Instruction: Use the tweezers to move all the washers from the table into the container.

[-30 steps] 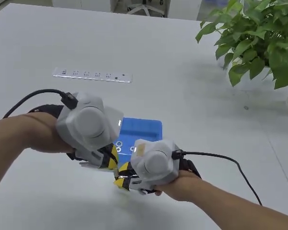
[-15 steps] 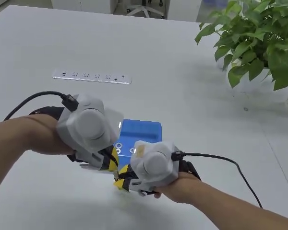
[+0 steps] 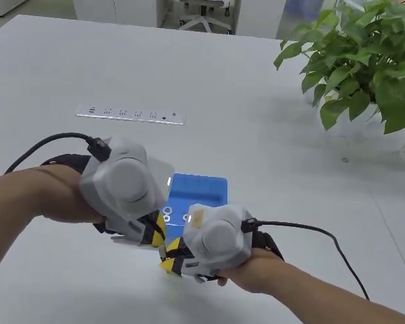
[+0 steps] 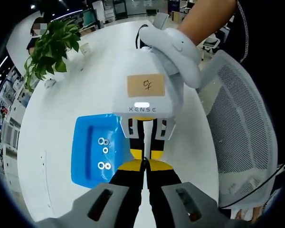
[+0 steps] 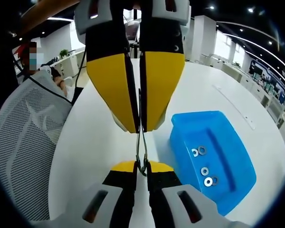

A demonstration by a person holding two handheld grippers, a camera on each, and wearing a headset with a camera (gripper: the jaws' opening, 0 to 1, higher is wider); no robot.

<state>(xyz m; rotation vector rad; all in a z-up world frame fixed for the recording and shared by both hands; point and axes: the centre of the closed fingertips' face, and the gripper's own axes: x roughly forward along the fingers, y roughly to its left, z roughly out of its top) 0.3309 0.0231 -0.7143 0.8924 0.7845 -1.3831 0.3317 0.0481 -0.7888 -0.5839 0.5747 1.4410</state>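
The tweezers (image 5: 141, 149) are a thin pair of metal strips stretched between my two claws, which face each other tip to tip just above the white table (image 3: 256, 135). My left claw (image 4: 144, 166) has its jaws pressed together on one end of the tweezers. My right claw (image 5: 141, 169) is closed on the other end, its yellow-and-black tips almost meeting those of the left.

Just beside the claws sits a shallow blue container (image 5: 228, 137). Several small silver washers (image 5: 204, 170) lie on its floor, some touching in pairs.

Farther across the table, a white power strip (image 3: 130, 113) lies flat. A leafy green potted plant (image 3: 364, 61) stands near the far right corner. A black cable runs from the back of each claw. A grey mesh chair (image 5: 23, 128) is behind me.
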